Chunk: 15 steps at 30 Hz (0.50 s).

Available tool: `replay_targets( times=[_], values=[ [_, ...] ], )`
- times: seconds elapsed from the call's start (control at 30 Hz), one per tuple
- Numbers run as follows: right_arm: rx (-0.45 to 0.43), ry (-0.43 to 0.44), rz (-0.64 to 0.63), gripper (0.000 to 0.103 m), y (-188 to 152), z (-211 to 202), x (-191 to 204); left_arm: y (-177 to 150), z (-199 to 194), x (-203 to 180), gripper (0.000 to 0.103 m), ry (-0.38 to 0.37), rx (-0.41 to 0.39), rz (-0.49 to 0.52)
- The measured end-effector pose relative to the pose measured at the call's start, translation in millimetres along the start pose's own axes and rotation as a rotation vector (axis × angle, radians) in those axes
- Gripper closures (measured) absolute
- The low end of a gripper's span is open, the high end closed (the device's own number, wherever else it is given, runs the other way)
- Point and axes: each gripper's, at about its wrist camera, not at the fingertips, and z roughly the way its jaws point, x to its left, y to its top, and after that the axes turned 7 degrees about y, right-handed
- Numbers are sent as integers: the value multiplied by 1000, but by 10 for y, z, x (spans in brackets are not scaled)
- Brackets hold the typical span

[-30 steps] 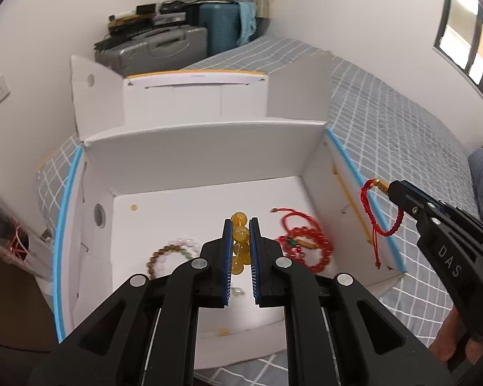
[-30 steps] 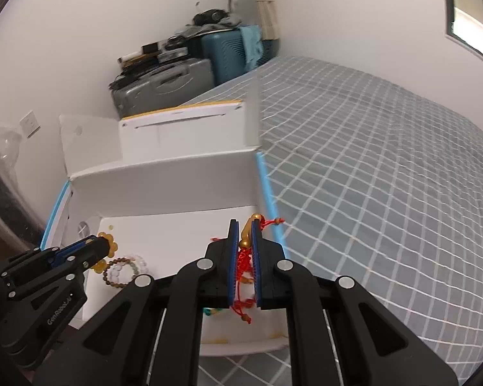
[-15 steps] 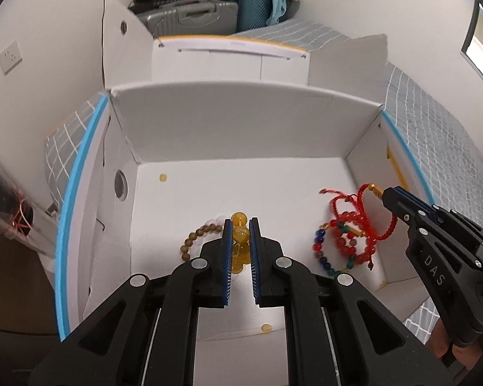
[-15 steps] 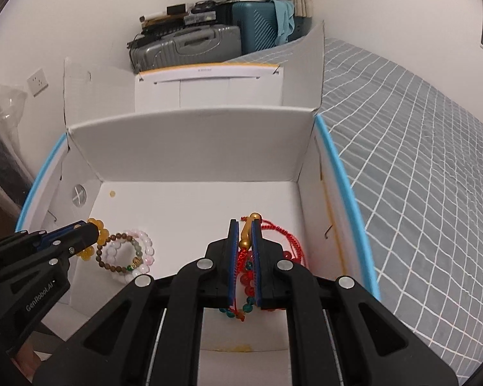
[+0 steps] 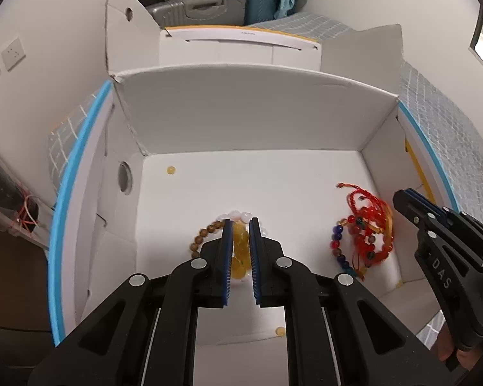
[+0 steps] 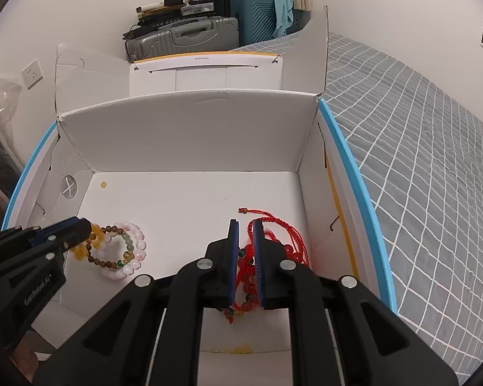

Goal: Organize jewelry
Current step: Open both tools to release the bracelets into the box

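The left tool is sitting narrowly parted around the yellow bead bracelet on the floor of the white box. The right tool is also slightly parted (blue pads showing), straddling the red bracelets lying near the box's right wall.

The left gripper is covering most of the amber-yellow bead bracelet and the near arc of the pale pink bead bracelet. The right gripper is hiding the middle of the red bead and cord bracelets, whose strands are blurring together. Whether either gripper's pads are touching beads cannot be told.
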Motion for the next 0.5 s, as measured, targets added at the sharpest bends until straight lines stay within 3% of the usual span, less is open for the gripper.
replay_targets(
  times=[0.03,0.1,0.17,0.23,0.3,0.43,0.5],
  values=[
    [-4,-1,-3,91,4,-7,10,4,-12,12,92,3,-6,-5],
    [-20,-5,-8,73,7,-50,33,12,-31,26,91,1,-9,-11],
    [-42,-11,-15,64,15,-118,55,15,-67,46,87,2,-16,-18],
    [-62,-11,-14,58,22,-197,71,7,-105,55,79,1,-20,-20],
    [-83,-7,-18,52,24,-293,97,-15,-185,71,58,-5,-37,-24],
    [-119,11,2,43,-3,-487,104,-75,-404,120,48,-15,-90,-29],
    [-131,12,8,36,-27,-571,99,-124,-521,155,36,-11,-121,-35]
  ],
)
